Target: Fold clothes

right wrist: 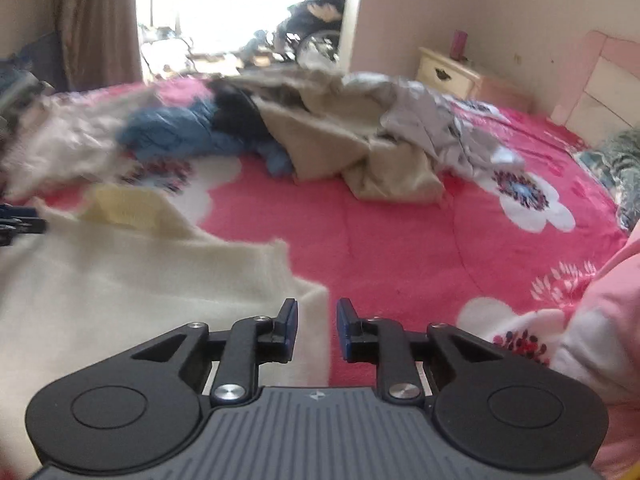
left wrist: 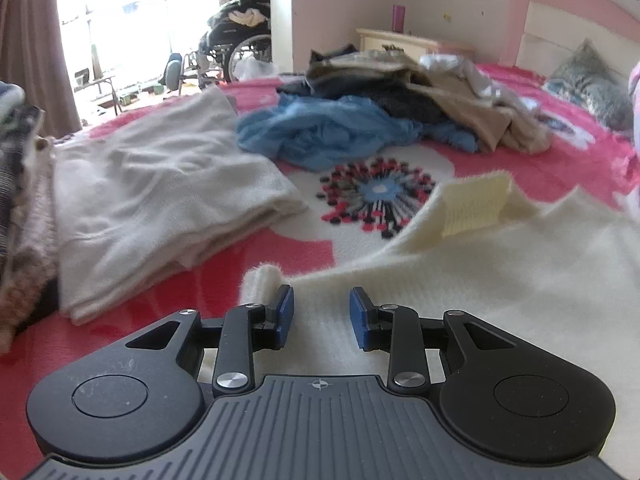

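Behind blurred cream sweater, clothes pile indistinct, wheelchair half-hidden

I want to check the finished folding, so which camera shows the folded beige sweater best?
The left wrist view: the folded beige sweater lies sharp and whole, its stacked edges visible, left of the left gripper. The right wrist view shows it only as a pale blur at the far left.

Each black tool has blue pads, silver screws.
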